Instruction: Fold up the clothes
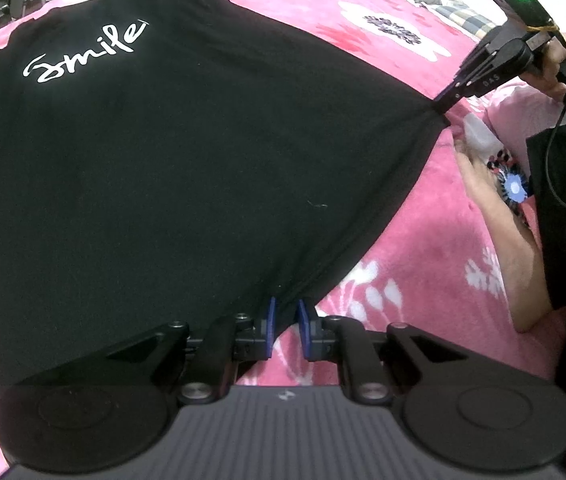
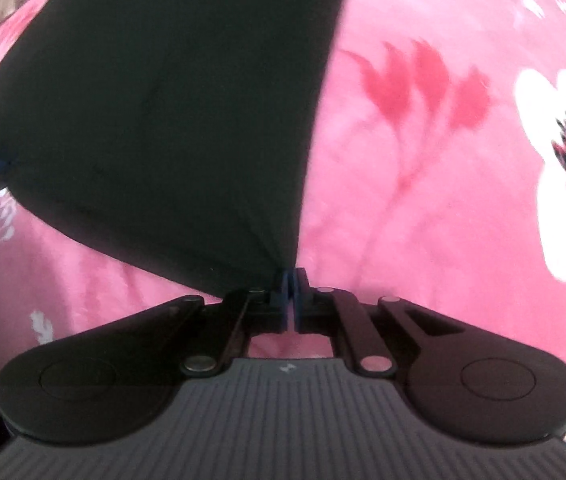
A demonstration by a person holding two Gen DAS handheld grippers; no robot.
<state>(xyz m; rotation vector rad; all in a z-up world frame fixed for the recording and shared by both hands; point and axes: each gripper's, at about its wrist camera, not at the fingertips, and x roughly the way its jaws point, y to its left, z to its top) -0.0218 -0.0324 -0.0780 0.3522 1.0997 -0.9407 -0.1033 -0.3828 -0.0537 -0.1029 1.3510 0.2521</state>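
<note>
While both tongs pinch hem corners, left tongs (image 1: 286, 312) and right tongs (image 2: 291, 280) clenched on the black shirt (image 1: 163, 152); it stretches toward 12 o'clock over the pink bed (image 1: 423, 240); neither's nearer.

Both wrist cameras look steeply down, close; sharing black shirt (image 1: 163, 180).

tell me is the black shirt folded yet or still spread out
Spread out. The black shirt lies open on the pink blanket, print showing; the left gripper and right gripper each pinch a hem corner.
</note>
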